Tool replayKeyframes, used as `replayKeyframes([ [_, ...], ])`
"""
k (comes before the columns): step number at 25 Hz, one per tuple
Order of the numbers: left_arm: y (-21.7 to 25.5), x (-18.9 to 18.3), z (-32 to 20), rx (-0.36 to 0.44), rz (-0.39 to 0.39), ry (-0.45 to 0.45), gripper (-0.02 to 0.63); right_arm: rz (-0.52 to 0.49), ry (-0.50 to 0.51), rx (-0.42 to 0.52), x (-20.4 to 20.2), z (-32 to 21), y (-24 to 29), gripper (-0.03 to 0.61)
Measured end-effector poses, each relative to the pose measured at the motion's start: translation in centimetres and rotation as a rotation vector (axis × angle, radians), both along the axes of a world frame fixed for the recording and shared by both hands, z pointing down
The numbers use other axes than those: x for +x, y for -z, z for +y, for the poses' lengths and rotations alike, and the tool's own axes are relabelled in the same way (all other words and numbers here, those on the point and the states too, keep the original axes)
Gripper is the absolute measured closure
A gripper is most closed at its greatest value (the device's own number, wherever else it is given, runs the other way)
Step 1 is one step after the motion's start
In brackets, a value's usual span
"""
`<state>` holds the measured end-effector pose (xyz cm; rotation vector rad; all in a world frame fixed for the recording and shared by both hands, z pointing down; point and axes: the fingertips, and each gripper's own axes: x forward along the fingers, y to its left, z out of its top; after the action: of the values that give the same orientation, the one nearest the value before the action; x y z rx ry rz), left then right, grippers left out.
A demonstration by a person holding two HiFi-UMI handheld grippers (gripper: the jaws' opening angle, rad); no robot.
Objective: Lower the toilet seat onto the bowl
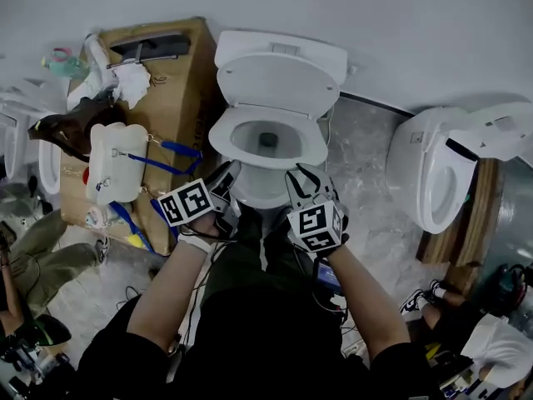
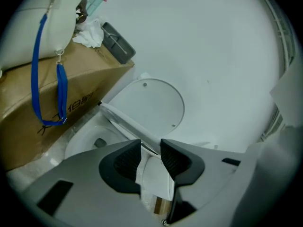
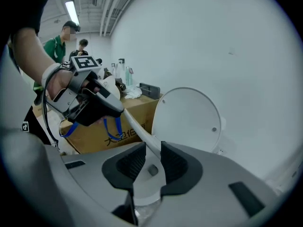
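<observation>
Toilet seat [image 3: 138,130]: ran between left tongs [image 2: 150,144] and right tongs [image 3: 152,145]
Lid [image 1: 279,82]: stood beyond both tongs
Box [image 1: 187,73]: sat leftward

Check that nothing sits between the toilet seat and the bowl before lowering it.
Nothing loose shows there: the rim of the bowl looks bare under the toilet seat. Only the left gripper and right gripper, clamped on the seat's front edge, reach into that gap.

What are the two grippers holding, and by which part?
Both the left gripper and right gripper hold the white plastic toilet seat by its front rim.
</observation>
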<state>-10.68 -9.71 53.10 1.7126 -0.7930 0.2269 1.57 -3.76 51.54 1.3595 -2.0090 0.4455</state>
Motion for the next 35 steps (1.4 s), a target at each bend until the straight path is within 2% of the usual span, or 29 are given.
replayKeyframes([
  [4,0.1,-0.3,0.1,-0.024,0.045,0.080,0.479,-0.010,0.034,0.002,-0.4,0.6,-0.5,0.466],
  [13,-2.3,-0.6,2.1,-0.027,-0.043,0.122,0.463,-0.048,0.088,-0.022,-1.1,3.4,-2.3,0.466],
  [17,-3.8,-1.2,3.4,-0.044,-0.048,0.135,0.463,-0.122,0.045,-0.054,-0.3,5.3,-2.5,0.466],
  [19,-4.1,-1.4,3.7,-0.037,-0.048,0.138,0.463,-0.201,-0.034,-0.085,1.2,6.1,-2.9,0.468],
  [25,-5.2,-1.6,4.7,-0.048,-0.064,0.141,0.463,-0.543,-0.351,-0.241,5.3,8.5,-6.4,0.466],
  [30,-6.9,-2.5,6.0,-0.081,-0.055,0.125,0.466,-0.839,-0.545,-0.368,4.6,9.2,-9.7,0.463],
  [35,-8.2,-2.7,6.7,-0.109,-0.022,0.097,0.471,-1.034,-0.685,-0.440,3.7,9.7,-11.7,0.422],
])
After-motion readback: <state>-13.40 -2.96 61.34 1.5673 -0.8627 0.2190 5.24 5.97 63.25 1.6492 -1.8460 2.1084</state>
